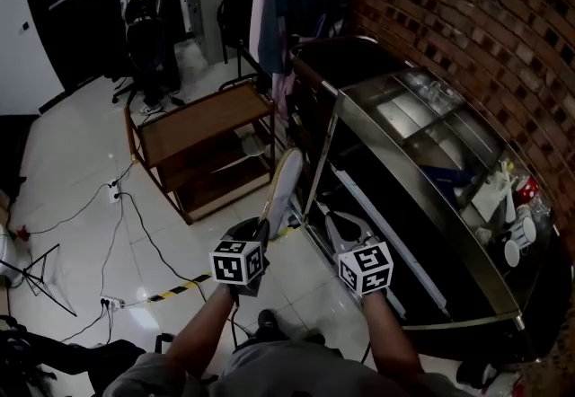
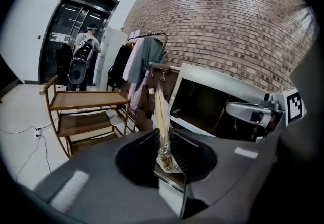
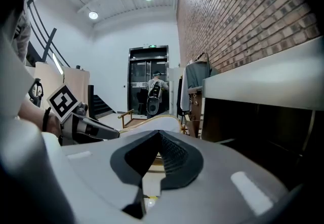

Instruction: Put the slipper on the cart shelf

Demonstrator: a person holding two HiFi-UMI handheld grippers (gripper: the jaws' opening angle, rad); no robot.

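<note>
**Slipper held in the air, not yet on the cart**

Left gripper (image 2: pixel 163 139): jaws nearly together, clamped on one end of the slipper (image 2: pixel 160 109). Crinkled clear wrap shows at the pinch. The slipper stands on edge with its free end pointing up and away from the jaws, and it touches nothing else. In the head view the left gripper (image 1: pixel 263 229) is low centre. The pale slipper (image 1: pixel 286 181) rises from it over the floor (image 1: pixel 72 171), between cart and counter.

Right gripper (image 3: pixel 158 133): jaws closed tip to tip, nothing between them. The head view puts the right gripper (image 1: pixel 346 226) just beside the left, close to the counter (image 1: pixel 422 207) front. In its own view the left gripper (image 3: pixel 96 129) shows at left, with the slipper's pale curve (image 3: pixel 154 121) beyond the closed tips.

Floor near the arms: cables (image 1: pixel 126 224) and a strip of yellow-black tape (image 1: pixel 175 289).

Cart (image 1: pixel 202 121): wooden, three shelves, past the slipper and apart from it. A pale object lies on a lower shelf; what it is I cannot tell. In the left gripper view the cart (image 2: pixel 86 100) stands left of the slipper.

The steel counter carries trays and small items on top. A brick wall (image 1: pixel 467 18) runs behind it. Garments (image 1: pixel 287 0) hang beyond the cart. Farthest off, a person (image 1: pixel 142 0) with a backpack stands at a dark doorway.
</note>
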